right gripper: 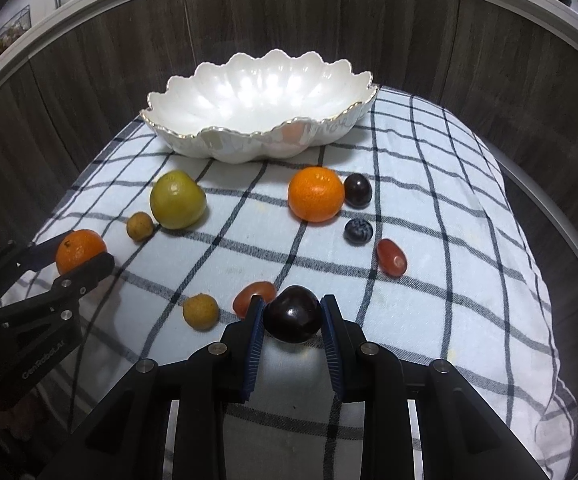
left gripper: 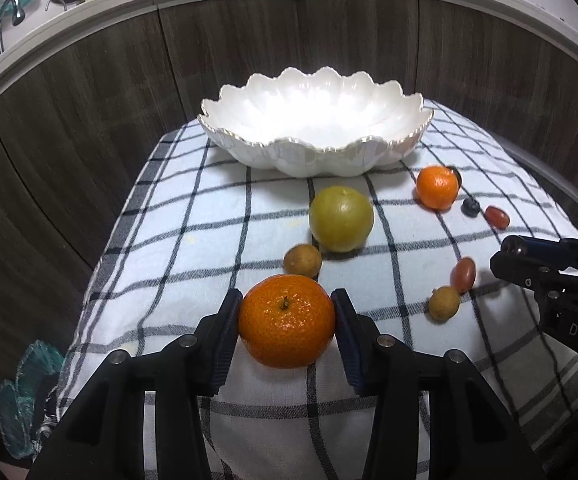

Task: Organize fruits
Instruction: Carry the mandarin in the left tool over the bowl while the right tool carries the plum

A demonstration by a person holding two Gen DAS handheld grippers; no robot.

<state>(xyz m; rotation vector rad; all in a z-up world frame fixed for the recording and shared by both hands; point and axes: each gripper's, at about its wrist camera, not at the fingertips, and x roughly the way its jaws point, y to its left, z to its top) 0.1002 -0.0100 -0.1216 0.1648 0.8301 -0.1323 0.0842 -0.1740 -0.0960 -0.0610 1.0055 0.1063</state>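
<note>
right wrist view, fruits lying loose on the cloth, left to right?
small brown fruit → green fruit → second brown fruit → red grape → loose mandarin → red grape at far right

Two bits of readable text, both white print on the black tool bodies. In the left wrist view, the right tool [left gripper: 507,256] at the frame's right edge carries the letters "DAS" on its side, cut off by the edge, so prob. only part of a word. In the right wrist view, the left tool [right gripper: 85,258] at lower left carries "GenRobot.AI" along its body, small & slanted, first letters a bit unclear. No other labels, nos. or signs legible.
</note>
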